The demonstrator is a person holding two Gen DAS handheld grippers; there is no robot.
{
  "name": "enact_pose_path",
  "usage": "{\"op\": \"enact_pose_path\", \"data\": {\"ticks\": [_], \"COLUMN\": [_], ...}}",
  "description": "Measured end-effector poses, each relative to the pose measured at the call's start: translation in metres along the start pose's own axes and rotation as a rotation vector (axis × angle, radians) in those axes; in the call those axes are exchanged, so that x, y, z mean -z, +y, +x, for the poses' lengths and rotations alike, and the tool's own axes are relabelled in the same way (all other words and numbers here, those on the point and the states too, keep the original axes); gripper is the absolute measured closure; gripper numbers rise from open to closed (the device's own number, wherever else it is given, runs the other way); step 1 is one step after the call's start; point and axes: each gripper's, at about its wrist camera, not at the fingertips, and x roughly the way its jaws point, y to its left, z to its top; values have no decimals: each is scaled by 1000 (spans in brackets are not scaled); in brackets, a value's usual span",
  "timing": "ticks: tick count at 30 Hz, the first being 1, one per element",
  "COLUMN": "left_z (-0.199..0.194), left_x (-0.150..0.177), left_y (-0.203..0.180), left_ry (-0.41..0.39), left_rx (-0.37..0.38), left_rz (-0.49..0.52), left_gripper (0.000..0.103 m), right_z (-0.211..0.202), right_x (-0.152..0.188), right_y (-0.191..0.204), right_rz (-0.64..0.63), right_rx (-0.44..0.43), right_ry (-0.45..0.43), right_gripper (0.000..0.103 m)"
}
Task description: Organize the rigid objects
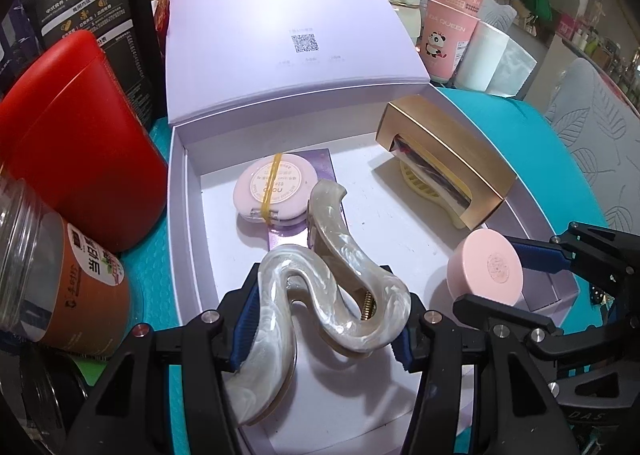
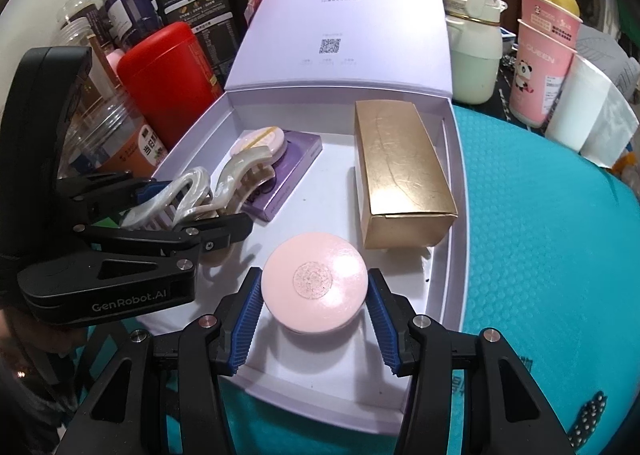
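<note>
An open lilac gift box (image 1: 178, 215) (image 2: 452, 255) lies on the teal mat. My left gripper (image 1: 324, 319) is shut on a pearly white wavy hair claw (image 1: 320, 283) and holds it over the box's near left part; it also shows in the right wrist view (image 2: 200, 195). My right gripper (image 2: 314, 319) is shut on a round pink jar (image 2: 316, 287) over the box's near right part; the jar also shows in the left wrist view (image 1: 486, 273). Inside lie a pink compact with a yellow band (image 1: 276, 183), a purple flat box (image 2: 292, 167) and a gold carton (image 2: 400, 175).
A red canister (image 1: 76, 143) and clear jars (image 1: 60, 279) crowd the box's left side, with a black pouch (image 2: 200, 3) behind. Pink panda cups (image 2: 540, 67), a white roll (image 2: 576, 111) and a pale kettle (image 2: 476, 47) stand at the back right. Teal mat (image 2: 540, 235) lies to the right.
</note>
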Motion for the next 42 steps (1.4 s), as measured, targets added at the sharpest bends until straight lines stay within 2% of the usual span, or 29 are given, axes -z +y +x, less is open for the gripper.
{"op": "enact_pose_path", "data": {"ticks": [25,28,33,34,36,38,42], "left_z": [16,16,15,15,13,8,-3], "left_x": [-17,-17,-15,-14,-13,-13,-13], "left_y": [-9,-9,-9,-10,-12,-13,-17], "left_ry": [42,54,70,72,68,55,31], "left_rx": [-44,-46,-56,-59,-64,-58,-71], "left_rz": [11,2,-15,-16,-19,-21,-13], "left_gripper": [49,49,48,47,38,23,22], "right_z": [9,5,-4,-7,-12,-17,-27], "right_x": [-9,-8,-6,-5,-4,-2,1], "right_y": [-4,-5,-6,-6,-7,-7,-8], "right_rz": [7,13,14,17,19,18,22], "right_rx": [53,55,69,70,75,80,89], "right_ry": [24,16,1,-2,-8,-13,-25], "right_gripper": [52,47,46,46,43,42,42]}}
